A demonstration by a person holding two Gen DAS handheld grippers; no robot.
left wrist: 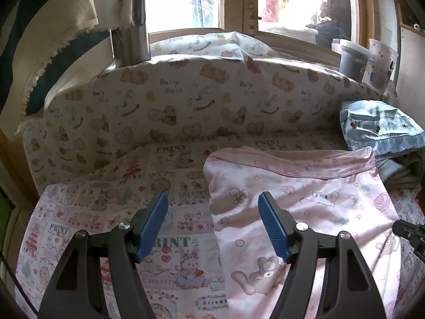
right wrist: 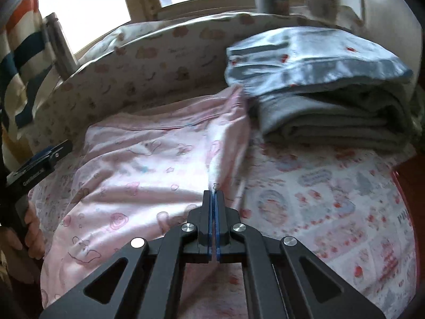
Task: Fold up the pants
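On bed, at right claw (right wrist: 214, 195): blue pads pressed together, pinching raised ridge of pink pants' (right wrist: 138, 164) right-hand edge; cloth drawn up in taut crease toward far end.

Left claw (left wrist: 213, 223): fingers spread wide, nothing between; hovers above pants' left edge, one pad over bedsheet (left wrist: 87, 228), other over pink cloth. Contact w/ fabric: none seen.

Item, pink pants (left wrist: 305, 212): thin printed cotton-type (bears, swirls), lying roughly flat across bed, piped band along far side, prob. waistband. Some wrinkles mid-panel.

Handling (est.): light, limp, no stiffness; sags betw. grip pts, so needs two holds to carry a fold straight. Not fragile, low slip on ribbed pads. Best hold: hem/edge corners or piped band, where layers are thicker; mid-panel pinch likely bunches.

Adjacent: folded clothes stack (right wrist: 332, 101), grey under pale blue, just beside pants' far right corner, poss. touching. Baby-bear padded bumper (left wrist: 172, 106) behind. Window (left wrist: 183, 0) beyond, containers on sill (left wrist: 353, 58). Striped curtain (right wrist: 18, 61) at left.
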